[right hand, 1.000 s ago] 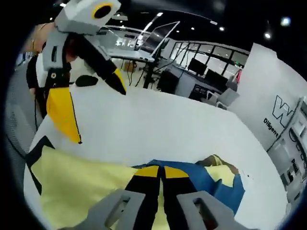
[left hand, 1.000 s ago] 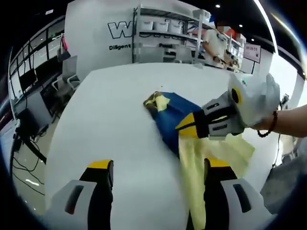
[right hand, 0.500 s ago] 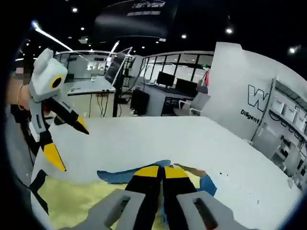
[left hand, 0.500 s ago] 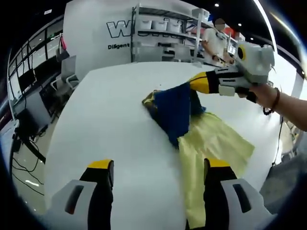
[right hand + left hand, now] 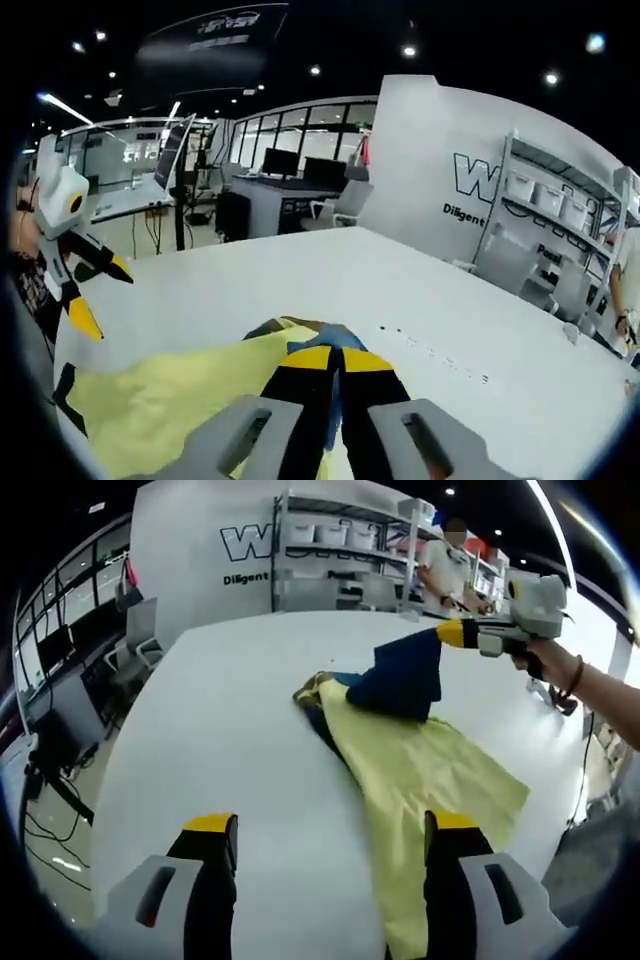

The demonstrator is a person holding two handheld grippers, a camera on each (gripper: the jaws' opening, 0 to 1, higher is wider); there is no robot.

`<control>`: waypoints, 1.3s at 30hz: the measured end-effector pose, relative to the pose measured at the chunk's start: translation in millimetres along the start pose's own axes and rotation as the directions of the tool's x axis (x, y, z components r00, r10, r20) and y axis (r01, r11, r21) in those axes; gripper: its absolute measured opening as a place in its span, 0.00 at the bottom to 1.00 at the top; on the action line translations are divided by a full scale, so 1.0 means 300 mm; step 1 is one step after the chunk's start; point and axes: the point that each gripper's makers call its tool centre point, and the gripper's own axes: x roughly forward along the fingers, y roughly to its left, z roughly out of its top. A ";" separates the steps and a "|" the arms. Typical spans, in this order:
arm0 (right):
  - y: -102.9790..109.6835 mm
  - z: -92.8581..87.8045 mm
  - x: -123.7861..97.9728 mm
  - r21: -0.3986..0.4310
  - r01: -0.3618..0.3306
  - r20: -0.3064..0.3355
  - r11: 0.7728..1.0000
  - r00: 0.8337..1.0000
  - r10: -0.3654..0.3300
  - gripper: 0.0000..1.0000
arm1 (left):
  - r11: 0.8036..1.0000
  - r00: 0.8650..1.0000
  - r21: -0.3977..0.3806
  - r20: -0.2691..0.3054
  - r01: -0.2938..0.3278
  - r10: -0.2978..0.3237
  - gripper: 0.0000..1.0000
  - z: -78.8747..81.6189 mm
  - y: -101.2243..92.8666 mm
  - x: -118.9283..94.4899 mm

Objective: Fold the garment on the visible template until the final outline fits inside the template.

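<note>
Right tongs (image 5: 452,633) pinching blue flap (image 5: 405,675) aloft; left tongs (image 5: 325,835) spread, idle.
Best carried toward 3 o'clock, laid flat on yellow garment (image 5: 425,780).

**Blue layer peeled back off the yellow**

The right tongs (image 5: 452,634), which a second ago were low over the garment near the left tongs, rose and swung away toward the far side of the counter (image 5: 220,730), carrying a pinched fold of the blue cloth (image 5: 405,675) up with them. That flap left the yellow cloth (image 5: 420,780), which lay far more uncovered than before, with blue bunched only at its far end.
</note>
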 end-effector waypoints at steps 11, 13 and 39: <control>-0.207 -0.072 -0.105 0.065 0.154 -0.027 0.986 0.988 -0.153 0.00 | 1.000 1.000 0.003 0.003 0.001 -0.001 0.74 0.008 0.002 0.007; -0.242 -0.090 -0.124 0.082 0.176 -0.033 0.981 0.984 -0.173 0.00 | 1.000 1.000 0.005 0.007 0.002 -0.002 0.74 0.012 0.002 0.008; -0.524 -0.388 -0.258 0.105 0.378 -0.193 0.920 0.915 -0.354 0.00 | 1.000 1.000 0.023 -0.003 -0.003 0.003 0.72 0.018 -0.002 0.025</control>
